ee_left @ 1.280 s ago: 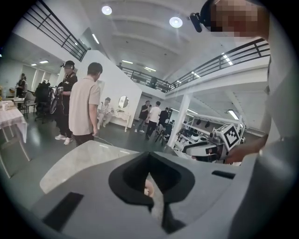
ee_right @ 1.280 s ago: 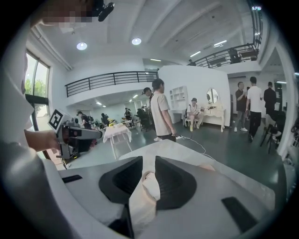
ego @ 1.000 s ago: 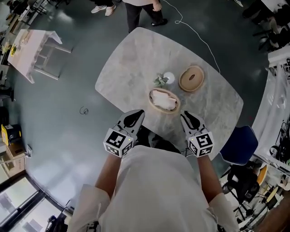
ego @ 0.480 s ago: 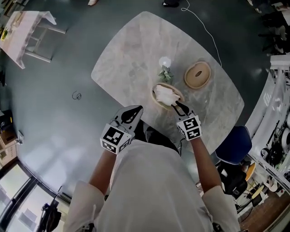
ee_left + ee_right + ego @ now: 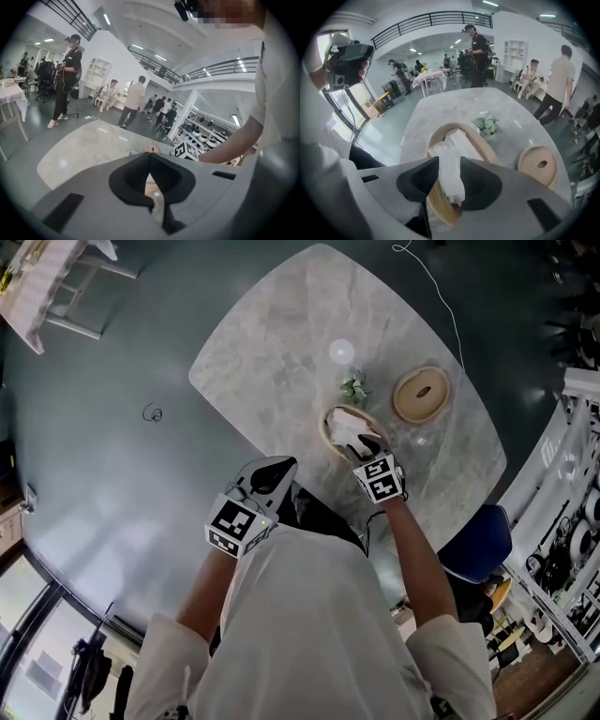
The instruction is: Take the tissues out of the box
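The tissues (image 5: pixel 349 430), a white stack, lie in an open oval wooden box (image 5: pixel 328 418) near the middle of the pale marble table (image 5: pixel 281 343). The right gripper (image 5: pixel 367 444) points steeply down onto the near end of that box. In the right gripper view its fingers (image 5: pixel 417 180) stand apart and have just been opening, one on each side of the top of the tissue stack (image 5: pixel 452 140) (whether the pads touch the paper I cannot tell).

Just beside the box, on its right in the head view, lies a round wooden lid (image 5: pixel 421 395) with a hole in its middle. A small leafy plant (image 5: pixel 354 387) stands beyond the box, and a white round thing (image 5: pixel 341 352) stands a little further out.

The left gripper (image 5: pixel 281 468) hangs at the table's near edge, well apart from the box. Its fingers (image 5: pixel 131 176) meet at the tips with nothing between them.

A blue chair (image 5: pixel 478 545) stands at the table's right side.
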The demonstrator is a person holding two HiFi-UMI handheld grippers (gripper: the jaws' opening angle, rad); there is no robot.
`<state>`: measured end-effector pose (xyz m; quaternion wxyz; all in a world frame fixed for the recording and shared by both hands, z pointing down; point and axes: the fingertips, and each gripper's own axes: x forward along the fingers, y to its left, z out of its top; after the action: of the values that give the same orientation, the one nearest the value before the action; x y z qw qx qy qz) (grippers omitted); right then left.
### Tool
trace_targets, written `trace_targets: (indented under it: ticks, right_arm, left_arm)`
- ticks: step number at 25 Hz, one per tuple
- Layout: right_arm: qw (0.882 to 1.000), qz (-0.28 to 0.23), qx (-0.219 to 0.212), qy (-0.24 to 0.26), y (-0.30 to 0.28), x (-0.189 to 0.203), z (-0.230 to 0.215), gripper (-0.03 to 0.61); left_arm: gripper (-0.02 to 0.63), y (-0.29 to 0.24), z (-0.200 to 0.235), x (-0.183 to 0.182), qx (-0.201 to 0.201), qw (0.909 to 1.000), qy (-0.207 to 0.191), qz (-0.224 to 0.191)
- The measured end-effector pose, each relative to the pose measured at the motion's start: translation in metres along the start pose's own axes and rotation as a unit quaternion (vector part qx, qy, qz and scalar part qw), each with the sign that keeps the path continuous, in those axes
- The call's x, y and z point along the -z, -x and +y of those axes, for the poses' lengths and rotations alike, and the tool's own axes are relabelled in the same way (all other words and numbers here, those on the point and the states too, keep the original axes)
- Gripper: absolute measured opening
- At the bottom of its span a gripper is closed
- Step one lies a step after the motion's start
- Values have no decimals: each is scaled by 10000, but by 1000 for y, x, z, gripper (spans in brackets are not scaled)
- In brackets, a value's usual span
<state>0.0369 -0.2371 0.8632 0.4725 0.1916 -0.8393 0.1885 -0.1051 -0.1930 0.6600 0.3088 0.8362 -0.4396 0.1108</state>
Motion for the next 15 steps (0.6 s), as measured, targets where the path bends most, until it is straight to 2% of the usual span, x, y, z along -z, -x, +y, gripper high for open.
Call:
trace_targets:
  ticks: [8, 15]
  right_arm:
    - [9969, 749, -148, 183, -32, 16, 2, 190]
    - [9929, 1110, 80, 426, -48, 21, -4, 170]
  left_arm:
    - [8, 10, 24, 11, -185, 9996, 213, 39]
    - [8, 19, 36, 15, -277, 9991, 328, 75]
